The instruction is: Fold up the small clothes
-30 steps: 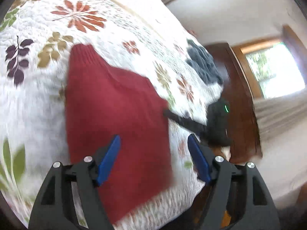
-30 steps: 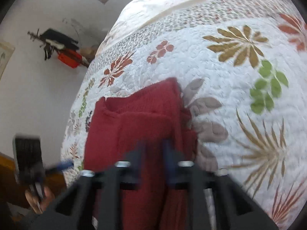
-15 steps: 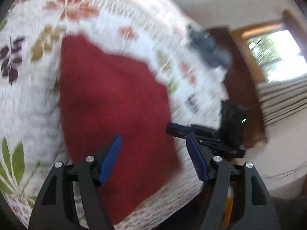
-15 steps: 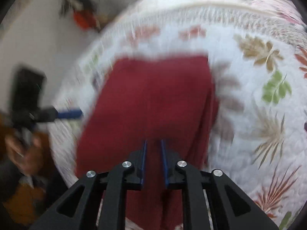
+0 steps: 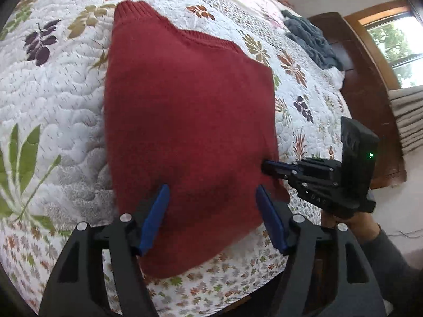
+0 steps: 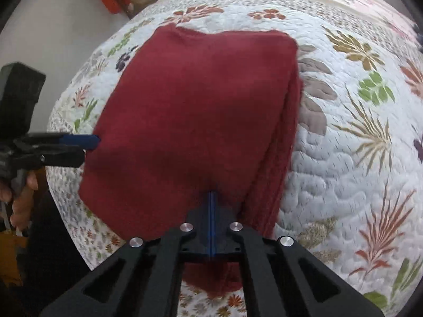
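I see a dark red knitted sweater (image 5: pixel 185 121), already folded into a thick rectangle, lying flat on a white quilted bedspread printed with coloured leaves and flowers (image 5: pixel 53 100), close to the bedspread's near edge. My left gripper (image 5: pixel 211 206) hovers above the sweater's near end with its blue-padded fingers (image 5: pixel 156 214) spread wide, holding nothing. My right gripper (image 6: pixel 212 206) is pressed closed, and its tips seem to pinch the sweater's near right edge, where several knit layers stack up beside the bedspread. A ribbed band (image 5: pixel 132 8) sticks out at the sweater's far left corner. Beyond the sweater, at the bedspread's far end, a rumpled grey-blue cloth (image 5: pixel 312 42) lies in a heap. I judge the sweater soft, limp and fairly light, its wool rough enough not to slip; I would grip through all layers at a corner, so the fold stays together.
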`<state>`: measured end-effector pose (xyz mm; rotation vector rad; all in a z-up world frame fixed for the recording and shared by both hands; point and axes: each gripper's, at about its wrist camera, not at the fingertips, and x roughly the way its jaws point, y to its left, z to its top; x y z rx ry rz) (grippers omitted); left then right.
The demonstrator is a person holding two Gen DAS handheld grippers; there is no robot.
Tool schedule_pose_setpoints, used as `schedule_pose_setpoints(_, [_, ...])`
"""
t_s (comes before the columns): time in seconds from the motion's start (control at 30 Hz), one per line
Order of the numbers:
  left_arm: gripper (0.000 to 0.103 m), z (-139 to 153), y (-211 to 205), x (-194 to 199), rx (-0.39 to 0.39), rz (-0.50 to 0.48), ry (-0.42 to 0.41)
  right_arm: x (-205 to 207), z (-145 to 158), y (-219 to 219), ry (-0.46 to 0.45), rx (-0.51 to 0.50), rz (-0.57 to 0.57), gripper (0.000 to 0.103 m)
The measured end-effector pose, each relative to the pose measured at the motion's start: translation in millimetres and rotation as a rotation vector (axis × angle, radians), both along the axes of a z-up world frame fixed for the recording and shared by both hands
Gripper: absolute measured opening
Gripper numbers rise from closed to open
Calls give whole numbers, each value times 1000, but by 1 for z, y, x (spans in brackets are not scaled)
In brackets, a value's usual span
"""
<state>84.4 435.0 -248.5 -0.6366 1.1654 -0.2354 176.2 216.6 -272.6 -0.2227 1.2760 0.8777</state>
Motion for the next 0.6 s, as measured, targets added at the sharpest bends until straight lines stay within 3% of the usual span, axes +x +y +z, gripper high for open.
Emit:
schedule_pose_setpoints(0.1, [80, 23, -8, -28, 29, -17, -59, -14, 35, -13, -54, 46, -41, 4])
schedule_pose_setpoints(0.17, [83, 14, -14, -36, 105, -27, -42, -26, 45, -23, -79, 45, -55, 4])
schedule_pose_setpoints(0.23, [83, -17, -19, -35, 153, -23, 51, -31, 30, -25, -60, 4, -64, 5])
schedule_pose_setpoints(0.27, [83, -33, -18, -33, 157, -16, 96, -32, 9, -23, -22, -45, -72, 5])
schedule_pose_setpoints(0.37, [83, -45, -14, -35, 184, 20, 130, -36, -14, -21, 2, -59, -95, 3])
schedule_pose_setpoints(0.43, [83, -31, -8, -44, 137, 64, 113, -38, 3, -25, -3, -21, -136, 5])
schedule_pose_setpoints(0.5, [84, -4, -6, -59, 151, 83, 58, -45, 24, -33, -29, 14, -168, 9])
schedule_pose_setpoints(0.53, [86, 8, -7, -66, 171, 85, 32, -50, 34, -37, -42, 27, -183, 14])
schedule_pose_setpoints(0.6, [96, 36, -10, -87, 224, 93, -4, -66, 54, -45, -65, 44, -217, 38])
